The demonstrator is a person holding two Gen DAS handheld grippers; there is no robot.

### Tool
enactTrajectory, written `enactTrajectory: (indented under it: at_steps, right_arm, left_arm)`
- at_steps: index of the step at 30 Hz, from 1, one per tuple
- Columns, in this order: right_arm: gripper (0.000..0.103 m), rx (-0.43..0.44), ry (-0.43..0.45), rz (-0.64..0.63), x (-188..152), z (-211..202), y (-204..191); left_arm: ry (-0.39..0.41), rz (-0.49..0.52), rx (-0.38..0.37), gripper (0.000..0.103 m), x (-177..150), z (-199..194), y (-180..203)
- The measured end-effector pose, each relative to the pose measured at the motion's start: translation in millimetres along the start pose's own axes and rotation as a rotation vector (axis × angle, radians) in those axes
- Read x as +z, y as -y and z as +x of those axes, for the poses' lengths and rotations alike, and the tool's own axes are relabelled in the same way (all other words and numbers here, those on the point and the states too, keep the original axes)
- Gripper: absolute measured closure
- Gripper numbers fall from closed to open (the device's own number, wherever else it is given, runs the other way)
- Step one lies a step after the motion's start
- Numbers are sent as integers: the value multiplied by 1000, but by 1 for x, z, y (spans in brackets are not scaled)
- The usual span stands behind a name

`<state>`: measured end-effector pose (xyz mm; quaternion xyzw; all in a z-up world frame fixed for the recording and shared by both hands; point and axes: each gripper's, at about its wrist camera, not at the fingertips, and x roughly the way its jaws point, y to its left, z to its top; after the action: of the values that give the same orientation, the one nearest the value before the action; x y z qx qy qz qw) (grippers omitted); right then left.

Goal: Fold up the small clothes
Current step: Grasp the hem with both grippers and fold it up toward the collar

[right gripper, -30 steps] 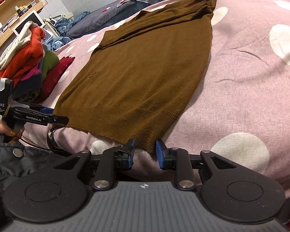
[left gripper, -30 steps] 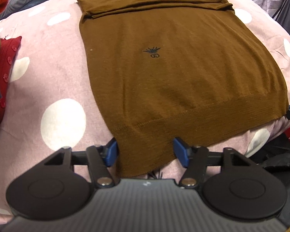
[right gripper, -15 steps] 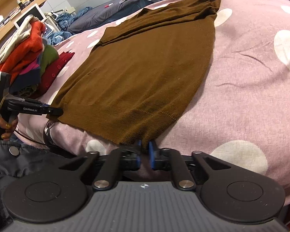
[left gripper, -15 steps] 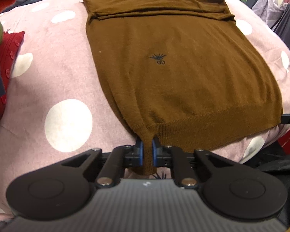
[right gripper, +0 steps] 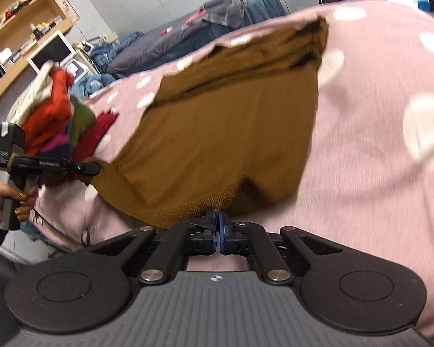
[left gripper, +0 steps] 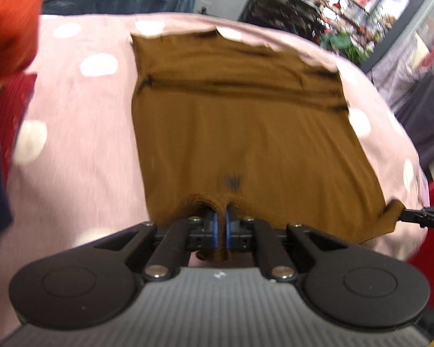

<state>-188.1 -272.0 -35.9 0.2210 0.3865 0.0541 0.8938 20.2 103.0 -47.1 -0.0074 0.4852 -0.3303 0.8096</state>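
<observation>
A brown knit sweater lies on a pink bedspread with white dots, its sleeves folded across the far end. My left gripper is shut on the sweater's left hem corner, which is lifted and bunched over the blue pads. My right gripper is shut on the right hem corner of the sweater, also raised off the bed. The hem hangs between the two grips and is carried toward the collar. In the right wrist view the left gripper shows at the left, held by a hand. Both views are motion-blurred.
A pile of folded clothes, orange, green and red, sits at the bed's left edge. Beyond it are a wooden shelf and a grey bed with blue laundry. Racks stand past the bed's far right.
Both grippers went from open around the hem corners to shut on them. They then lifted the hem and moved it forward over the sweater's body.
</observation>
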Motion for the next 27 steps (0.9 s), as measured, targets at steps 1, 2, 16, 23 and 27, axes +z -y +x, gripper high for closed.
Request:
enactTrajectory:
  at_steps: [1, 2, 16, 23, 27]
  right_arm:
    - [99, 7, 15, -6, 14, 4, 4]
    - [99, 8, 33, -15, 30, 10, 10]
    - [100, -172, 168, -17, 234, 138, 86]
    - [100, -249, 185, 9, 260, 176, 104]
    - [100, -317, 229, -5, 272, 185, 110]
  left_arm:
    - [22, -6, 8, 98, 12, 6, -1]
    - [45, -9, 18, 98, 24, 12, -1]
    - [212, -5, 303, 98, 237, 147, -4]
    - [129, -23, 333, 96, 287, 206, -10]
    - [117, -26, 385, 50, 288, 218, -18]
